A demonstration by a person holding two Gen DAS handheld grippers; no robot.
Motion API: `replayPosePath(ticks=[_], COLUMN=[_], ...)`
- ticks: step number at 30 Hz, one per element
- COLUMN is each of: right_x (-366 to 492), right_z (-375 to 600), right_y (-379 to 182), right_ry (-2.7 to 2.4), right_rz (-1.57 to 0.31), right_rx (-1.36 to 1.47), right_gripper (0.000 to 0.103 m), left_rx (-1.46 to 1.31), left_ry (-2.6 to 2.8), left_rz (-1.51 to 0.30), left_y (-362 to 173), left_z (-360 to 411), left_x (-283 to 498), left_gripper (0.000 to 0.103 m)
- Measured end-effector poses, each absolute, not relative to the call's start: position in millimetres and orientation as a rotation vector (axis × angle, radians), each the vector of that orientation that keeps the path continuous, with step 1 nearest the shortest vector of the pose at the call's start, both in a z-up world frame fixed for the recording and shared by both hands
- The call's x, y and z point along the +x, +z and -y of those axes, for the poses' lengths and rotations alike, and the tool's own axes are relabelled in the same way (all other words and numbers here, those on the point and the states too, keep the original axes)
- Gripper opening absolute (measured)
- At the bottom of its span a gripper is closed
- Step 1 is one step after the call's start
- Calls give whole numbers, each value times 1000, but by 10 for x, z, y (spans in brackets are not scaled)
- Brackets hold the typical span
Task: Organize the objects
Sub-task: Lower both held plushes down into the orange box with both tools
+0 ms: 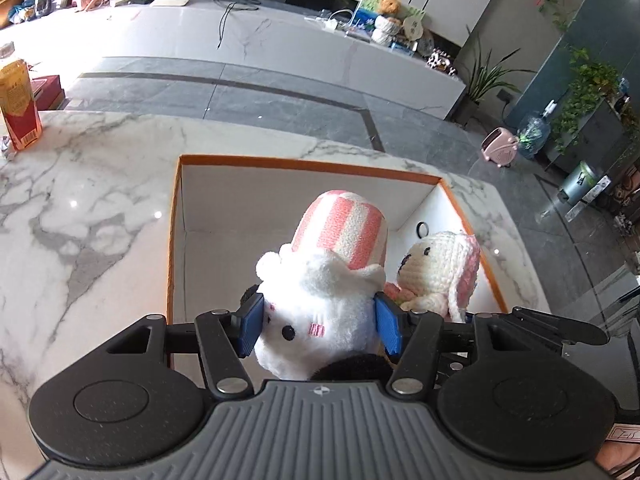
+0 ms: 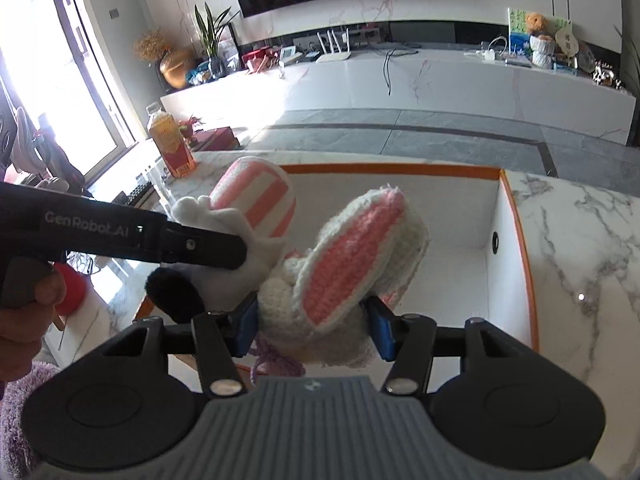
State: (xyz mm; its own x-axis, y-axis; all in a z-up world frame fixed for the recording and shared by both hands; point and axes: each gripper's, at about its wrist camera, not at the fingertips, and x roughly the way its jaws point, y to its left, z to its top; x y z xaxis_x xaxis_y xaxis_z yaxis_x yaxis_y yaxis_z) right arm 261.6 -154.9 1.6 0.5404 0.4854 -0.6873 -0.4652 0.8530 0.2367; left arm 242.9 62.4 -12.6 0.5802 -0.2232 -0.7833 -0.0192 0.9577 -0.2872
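Two toys and one box are counted: the left gripper (image 1: 320, 322) has its blue fingers (image 1: 251, 324) clenched on a white plush (image 1: 316, 300) with a pink-striped cup body, and the right gripper (image 2: 312, 326) grasps a crocheted rabbit (image 2: 344, 268), both held side by side over the open, orange-rimmed box (image 1: 280, 164) on the marble bench (image 1: 80, 200). One bottle (image 1: 18, 108) stands at the bench's far left; its label cannot be read. "GenRobot.AI" is legible on the left gripper's side in the right view.
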Motion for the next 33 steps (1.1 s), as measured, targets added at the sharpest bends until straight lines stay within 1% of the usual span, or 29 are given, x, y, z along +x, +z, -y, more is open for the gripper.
replayPosePath(ticks=[4,7,17,22,29,33], right_x=[2860,2941,3128,3156,3167,3178], right_z=[1472,1399,1300,1236,1150,1167], right_y=[-243,-373,-591,-693,-707,-713], right_ry=[610,643,697,706,708,709], right_rz=[-941,-993,-1086,-1131,-1145,-1151], right_rx=[38,19,30,24,8,1], right_gripper=[58,58,58,59,60,60], left_rx=[-222,-173,-51,-48,-55,-95], left_ry=[-70,-53,6,11,-30,-89], left_rz=[-1040,-1087,-1212,-1265,-1259,-1206], left_y=[-272,-332,-427,-518,-495,-347], left_z=[-542,-494,-327,-339,-365,-435], left_x=[2504,2536,2674,2688,2656,2580], left_gripper=[68,69,73,75,80,81])
